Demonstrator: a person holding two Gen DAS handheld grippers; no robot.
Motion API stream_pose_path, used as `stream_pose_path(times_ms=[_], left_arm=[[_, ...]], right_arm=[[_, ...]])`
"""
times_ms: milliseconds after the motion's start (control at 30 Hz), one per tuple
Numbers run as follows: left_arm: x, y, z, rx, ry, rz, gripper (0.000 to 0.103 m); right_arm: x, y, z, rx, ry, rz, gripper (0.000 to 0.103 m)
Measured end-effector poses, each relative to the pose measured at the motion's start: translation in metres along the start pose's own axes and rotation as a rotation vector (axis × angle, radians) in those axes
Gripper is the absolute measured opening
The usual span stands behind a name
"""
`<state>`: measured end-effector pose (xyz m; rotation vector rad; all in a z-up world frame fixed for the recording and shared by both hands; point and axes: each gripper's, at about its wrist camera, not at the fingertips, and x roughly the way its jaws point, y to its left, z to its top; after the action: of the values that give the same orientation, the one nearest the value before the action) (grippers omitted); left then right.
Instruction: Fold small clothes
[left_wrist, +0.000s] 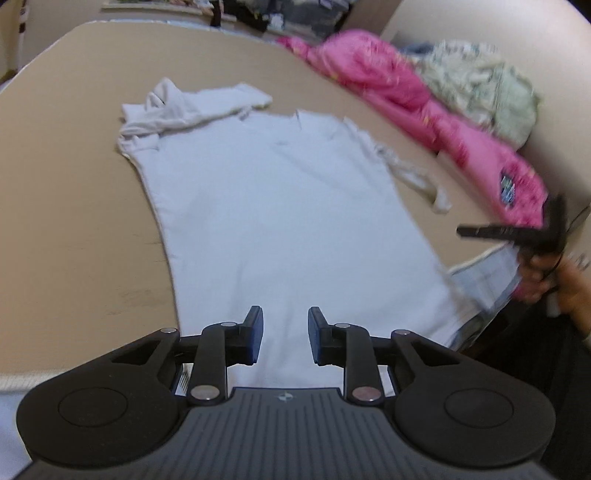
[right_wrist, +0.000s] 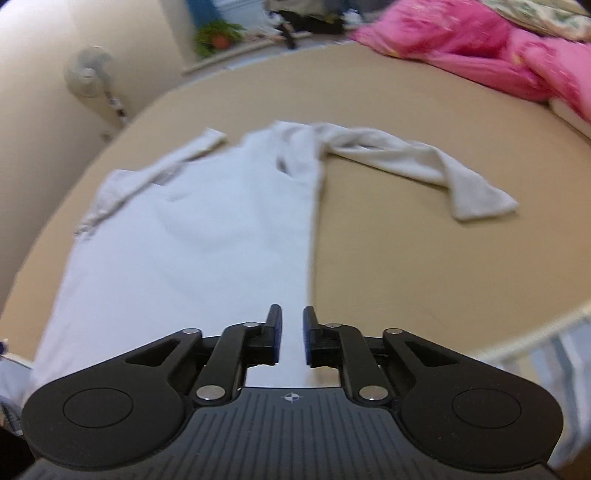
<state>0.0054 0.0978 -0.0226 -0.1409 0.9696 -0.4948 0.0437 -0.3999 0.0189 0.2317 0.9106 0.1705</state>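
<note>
A white long-sleeved shirt (left_wrist: 280, 206) lies flat on the tan bed surface (left_wrist: 66, 177), hem toward me, neckline far. In the left wrist view its left sleeve (left_wrist: 184, 107) is bunched near the shoulder. In the right wrist view the shirt (right_wrist: 184, 236) fills the left half and its right sleeve (right_wrist: 424, 166) trails out to the right. My left gripper (left_wrist: 285, 334) is open and empty above the hem. My right gripper (right_wrist: 291, 334) is open with a narrow gap, empty, above the shirt's right hem edge. The right gripper also shows, blurred, at the right of the left wrist view (left_wrist: 517, 232).
A pink garment (left_wrist: 424, 110) and a pale patterned cloth (left_wrist: 480, 88) are heaped along the far right. The pink garment also shows in the right wrist view (right_wrist: 480, 48). A standing fan (right_wrist: 92, 74) is off the bed to the left. The bed edge runs close at the right (right_wrist: 535, 332).
</note>
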Motion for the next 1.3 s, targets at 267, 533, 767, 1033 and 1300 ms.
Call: stream_pose_path(times_ms=[267, 533, 767, 1033, 1300], left_arm=[[0.081, -0.007, 0.0, 0.071, 0.228, 0.155, 0.038], [0.09, -0.003, 0.012, 0.092, 0.135, 0.219, 0.037], [0.105, -0.005, 0.01, 0.154, 0.143, 0.23, 0.038], [0.106, -0.007, -0.005, 0.185, 0.117, 0.241, 0.038], [0.11, -0.009, -0.008, 0.187, 0.082, 0.259, 0.04]], right_arm=[[0.065, 0.009, 0.004, -0.046, 0.261, -0.059, 0.036], [0.026, -0.065, 0.076, 0.29, -0.196, -0.018, 0.036], [0.062, -0.159, 0.12, 0.577, -0.296, -0.029, 0.037], [0.156, -0.217, 0.141, 0.881, -0.211, 0.023, 0.04], [0.191, -0.238, 0.144, 1.023, -0.143, -0.037, 0.023]])
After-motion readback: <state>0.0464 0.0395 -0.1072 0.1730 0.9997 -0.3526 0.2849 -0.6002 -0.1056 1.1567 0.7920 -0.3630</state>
